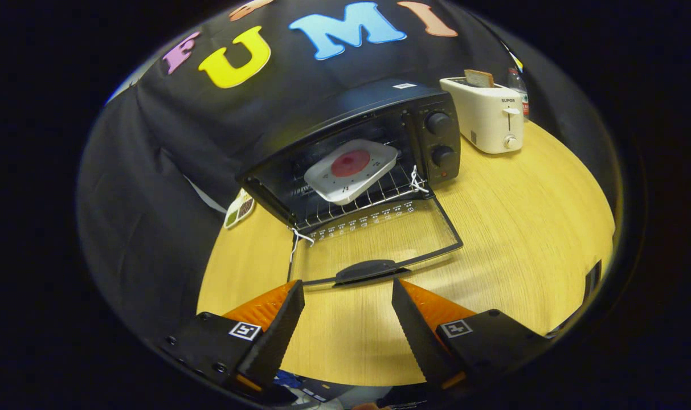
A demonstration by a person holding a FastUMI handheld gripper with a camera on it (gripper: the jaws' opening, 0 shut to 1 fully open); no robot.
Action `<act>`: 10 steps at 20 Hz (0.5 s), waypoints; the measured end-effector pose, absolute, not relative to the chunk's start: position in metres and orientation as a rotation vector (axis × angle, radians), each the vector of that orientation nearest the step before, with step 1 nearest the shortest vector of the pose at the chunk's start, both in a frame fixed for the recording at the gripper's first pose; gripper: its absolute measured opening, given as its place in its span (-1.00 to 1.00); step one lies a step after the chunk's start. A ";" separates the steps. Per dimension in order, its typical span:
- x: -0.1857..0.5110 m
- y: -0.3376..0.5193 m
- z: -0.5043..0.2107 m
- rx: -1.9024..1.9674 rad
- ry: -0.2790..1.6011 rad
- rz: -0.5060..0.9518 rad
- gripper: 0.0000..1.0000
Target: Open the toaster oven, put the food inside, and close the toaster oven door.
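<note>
- Hovering over the desk [493,228], the hand-held gripper [348,296] has its two fingers spread and holds nothing.
- Just ahead of the fingers is the handle [372,270] of the glass door [379,239], which lies folded down flat.
- Beyond it, the toaster oven [356,154] stands open, with the food on a white plate [351,169] resting on the rack inside.
- I judge only the closing is left: the fingers must go under the handle and lift the door up.
- A white toaster [487,117] with bread stands on the wooden desk beside the oven.
</note>
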State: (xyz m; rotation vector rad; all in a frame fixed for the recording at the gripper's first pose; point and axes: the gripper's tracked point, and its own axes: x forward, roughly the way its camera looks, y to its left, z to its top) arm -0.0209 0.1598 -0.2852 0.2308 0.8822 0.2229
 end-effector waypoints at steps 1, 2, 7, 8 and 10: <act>-0.023 0.161 -0.287 0.189 0.889 0.234 0.96; -0.026 0.162 -0.286 0.150 0.898 0.240 0.96; -0.024 0.147 -0.311 -0.083 0.933 0.205 0.96; -0.021 0.141 -0.318 -0.120 0.942 0.189 0.96; -0.022 0.138 -0.343 -0.144 0.977 0.176 0.97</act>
